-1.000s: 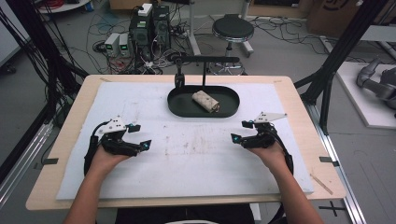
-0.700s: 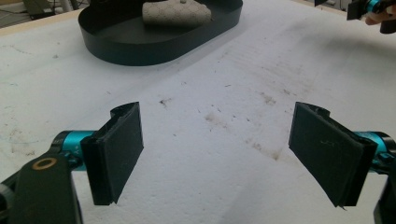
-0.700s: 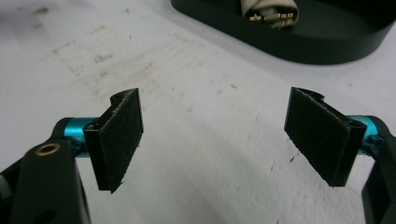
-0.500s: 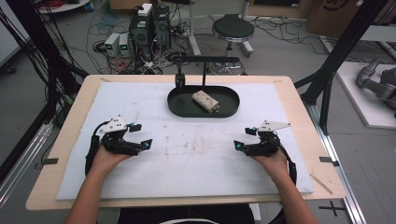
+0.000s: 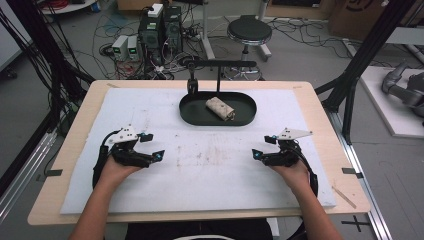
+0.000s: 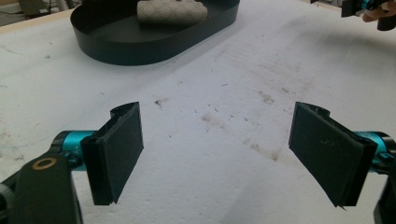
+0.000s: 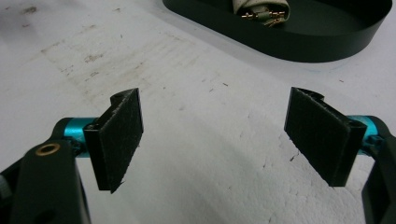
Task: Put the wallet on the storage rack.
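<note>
A black oval tray (image 5: pixel 192 112) stands at the back middle of the white mat and holds a rolled, patterned beige bundle (image 5: pixel 221 108). The same tray (image 6: pixel 140 46) and bundle (image 6: pixel 170 11) show in the left gripper view, and the right gripper view shows that tray (image 7: pixel 327 44) too, with small gold-tipped pieces sticking out of the bundle (image 7: pixel 261 9) at its end. My left gripper (image 5: pixel 150 146) rests on the mat at the front left, open and empty (image 6: pixel 219 154). At the front right, my right gripper (image 5: pixel 264 147) is likewise open with nothing between its pads (image 7: pixel 215 140).
The white foam mat (image 5: pixel 210 165) is stained with brownish marks in the middle. A black bar on two posts (image 5: pixel 220 65) stands just behind the tray. The wooden table edge (image 5: pixel 345 165) frames the mat. Cables and equipment boxes lie on the floor beyond.
My right gripper has drifted slightly back toward the front edge and to the right. The left gripper has barely shifted. The tray and bundle have not moved.
</note>
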A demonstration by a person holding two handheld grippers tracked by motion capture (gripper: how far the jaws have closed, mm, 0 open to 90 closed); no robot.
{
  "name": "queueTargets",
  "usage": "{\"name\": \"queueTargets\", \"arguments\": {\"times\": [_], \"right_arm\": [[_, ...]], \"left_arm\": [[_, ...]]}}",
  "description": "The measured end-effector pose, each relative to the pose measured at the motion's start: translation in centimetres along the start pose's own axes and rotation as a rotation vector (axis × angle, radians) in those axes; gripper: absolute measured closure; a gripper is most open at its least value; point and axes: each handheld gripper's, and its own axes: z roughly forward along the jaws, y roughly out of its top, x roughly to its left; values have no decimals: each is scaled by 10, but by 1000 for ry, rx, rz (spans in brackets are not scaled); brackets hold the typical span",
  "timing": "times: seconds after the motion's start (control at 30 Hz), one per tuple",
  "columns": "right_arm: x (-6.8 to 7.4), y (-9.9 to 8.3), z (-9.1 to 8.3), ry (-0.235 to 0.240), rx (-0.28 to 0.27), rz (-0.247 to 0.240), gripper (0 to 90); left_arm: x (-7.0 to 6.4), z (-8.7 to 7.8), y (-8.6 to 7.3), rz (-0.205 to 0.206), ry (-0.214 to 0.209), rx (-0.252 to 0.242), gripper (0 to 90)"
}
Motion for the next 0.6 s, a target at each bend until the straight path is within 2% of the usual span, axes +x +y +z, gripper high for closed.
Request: {"name": "queueTargets", "arguments": {"times": [0.6], "right_arm": [[-2,0,0,-6,7,15,200]], "left_arm": [[2,-1,0,-12,10,-3,178]]}}
